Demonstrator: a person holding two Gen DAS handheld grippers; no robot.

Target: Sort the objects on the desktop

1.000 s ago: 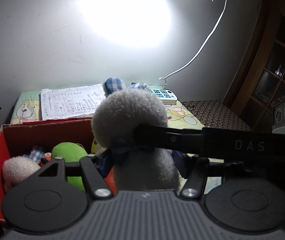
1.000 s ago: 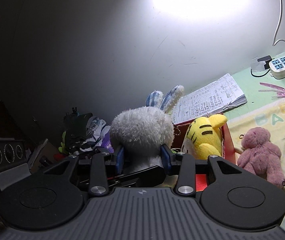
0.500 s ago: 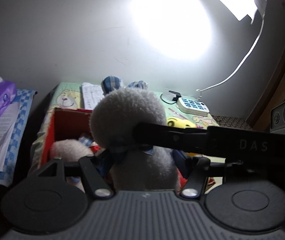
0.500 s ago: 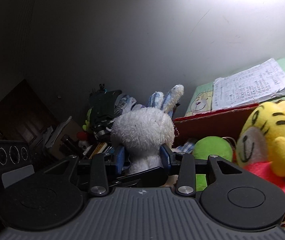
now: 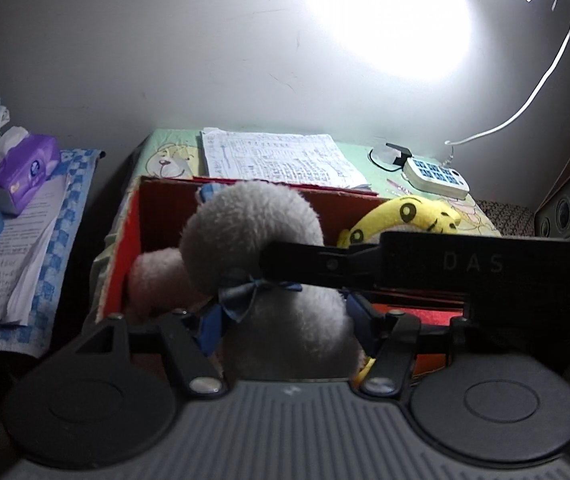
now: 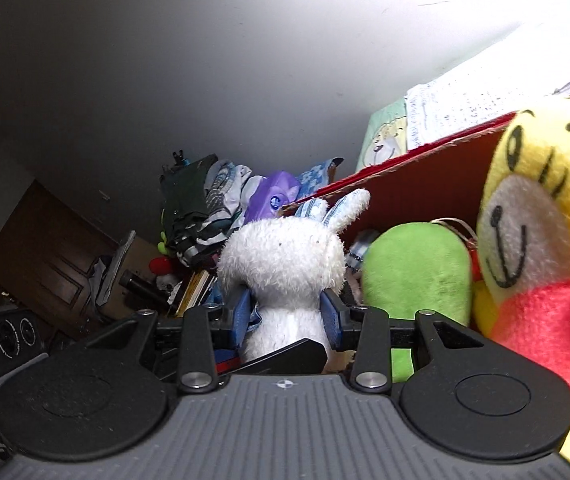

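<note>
Two claws are clamped on one white plush rabbit, so that its soft body is steadied from both sides above the red box. The left claw is closed on the rabbit's body below the blue bow, the right claw on its neck. The rabbit is held at the box's near left corner, beside a green plush and a yellow tiger already inside.
</note>
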